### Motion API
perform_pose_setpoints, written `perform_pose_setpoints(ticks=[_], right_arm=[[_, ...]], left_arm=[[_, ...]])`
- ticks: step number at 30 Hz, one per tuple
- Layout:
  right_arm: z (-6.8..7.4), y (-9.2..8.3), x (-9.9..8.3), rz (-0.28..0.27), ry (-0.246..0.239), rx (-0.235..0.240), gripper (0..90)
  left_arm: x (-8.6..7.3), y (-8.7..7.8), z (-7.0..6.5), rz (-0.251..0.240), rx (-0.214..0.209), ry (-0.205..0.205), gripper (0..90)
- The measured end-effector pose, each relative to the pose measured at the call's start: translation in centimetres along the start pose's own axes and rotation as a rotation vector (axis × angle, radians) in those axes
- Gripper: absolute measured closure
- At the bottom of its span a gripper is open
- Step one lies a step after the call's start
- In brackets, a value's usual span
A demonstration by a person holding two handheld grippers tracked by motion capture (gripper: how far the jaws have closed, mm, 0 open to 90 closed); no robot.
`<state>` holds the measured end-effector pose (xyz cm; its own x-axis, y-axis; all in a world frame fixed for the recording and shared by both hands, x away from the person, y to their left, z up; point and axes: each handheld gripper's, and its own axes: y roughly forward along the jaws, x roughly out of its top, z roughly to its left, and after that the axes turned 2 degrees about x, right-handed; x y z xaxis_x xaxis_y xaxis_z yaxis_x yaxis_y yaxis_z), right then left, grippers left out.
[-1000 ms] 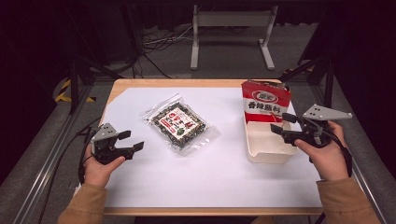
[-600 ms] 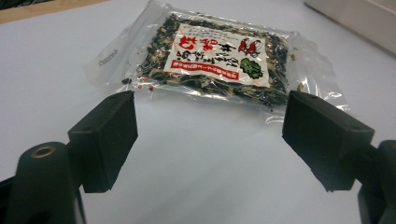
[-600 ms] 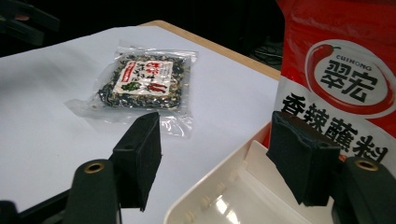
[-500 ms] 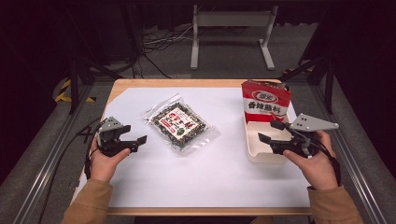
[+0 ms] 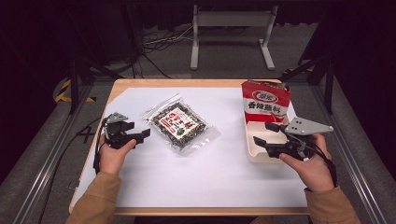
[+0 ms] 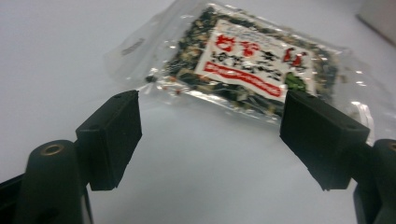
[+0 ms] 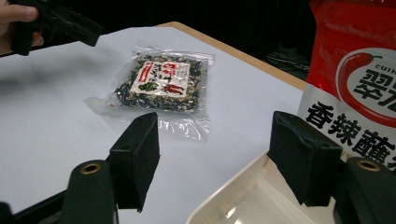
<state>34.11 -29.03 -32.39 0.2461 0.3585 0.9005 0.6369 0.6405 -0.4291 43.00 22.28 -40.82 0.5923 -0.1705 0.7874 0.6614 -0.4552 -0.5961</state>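
Left gripper [image 5: 139,136], left of centre frame: jaws just opened wide, nothing between. Right gripper [image 5: 264,133], right of frame: spread, empty. Clear spice packet [image 5: 179,123] flat at centre. Risk: slippery film skidding or crumpling under a shallow pinch; possible knock to red bag [image 5: 265,101] in tray [image 5: 252,151].

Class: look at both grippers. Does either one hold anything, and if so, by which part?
Nothing is held. The left gripper stands open short of the clear plastic packet of dark snack mix; the right gripper stands open over the cream plastic tray.

Bare sheet between left claw [image 5: 140,134] and clear packet [image 5: 180,122] — nothing blocks.
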Motion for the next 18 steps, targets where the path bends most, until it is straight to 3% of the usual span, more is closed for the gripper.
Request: perform_pose_setpoints(ticks=[3,6,13,18], right_arm=[[0.1,0.1,0.0,-0.003,-0.004,0.005,33.8],[0.2,0.1,0.0,-0.002,-0.006,0.011,33.7],[0.6,0.3,-0.2,0.007,-0.010,0.021,33.4],[0.8,0.1,-0.3,0.004,-0.008,0.026,33.2]], left_arm=[[0.3,0.5,1.1,-0.010,-0.004,-0.048,22.5],[1.0,0.8,1.6,0.001,0.013,-0.035,22.1],[3.7,1.2,1.9,-0.024,0.055,0.004,21.1],[4.4,2.3,2.7,-0.018,0.069,-0.003,20.1]])
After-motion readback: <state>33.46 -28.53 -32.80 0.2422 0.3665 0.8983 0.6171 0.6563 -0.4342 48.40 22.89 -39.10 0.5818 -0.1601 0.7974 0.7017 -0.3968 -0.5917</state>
